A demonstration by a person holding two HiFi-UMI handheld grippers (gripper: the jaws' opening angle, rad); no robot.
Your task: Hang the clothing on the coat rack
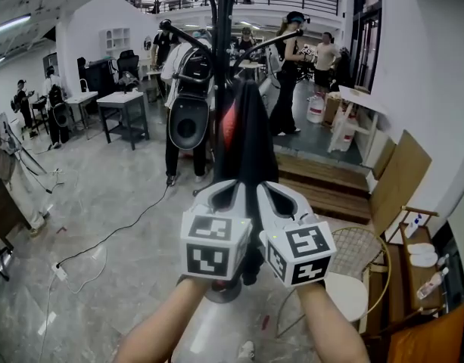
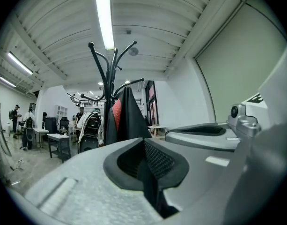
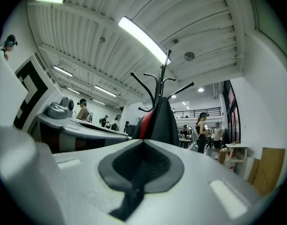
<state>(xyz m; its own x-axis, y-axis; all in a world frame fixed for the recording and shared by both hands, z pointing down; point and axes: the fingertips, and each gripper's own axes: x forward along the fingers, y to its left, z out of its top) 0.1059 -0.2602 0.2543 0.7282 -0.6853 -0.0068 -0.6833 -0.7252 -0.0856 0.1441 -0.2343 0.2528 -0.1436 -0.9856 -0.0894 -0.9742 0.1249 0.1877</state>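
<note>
Standing coat rack (image 1: pixel 225 21): upright straight ahead, a dark pole with curved arms at its top. A pull toward the body could rock it, so any tug is best kept gentle and downward.
Garment (image 1: pixel 250 138): dark cloth with a red inner patch, draped down the pole from just below the arms. Its lower part reaches the two tongs. Which arm carries it I cannot tell.
Step in hand: by my reading, settling the hang, since the cloth looks to be up on the rack already.
Left gripper (image 1: pixel 230 191): clenched on a thin fold of the garment's lower edge, just beside the other tong.
Right gripper (image 1: pixel 263 191): also clenched on a dark fold of the same edge.
Doing it well: move both hands together and level so the cloth falls straight. Check that the top sits fully over an arm before easing off, and let go one side at a time while watching for a slip.
Pinched folds: narrow strips only. A sharp pull may drag the cloth off its arm rather than smooth it.
</note>
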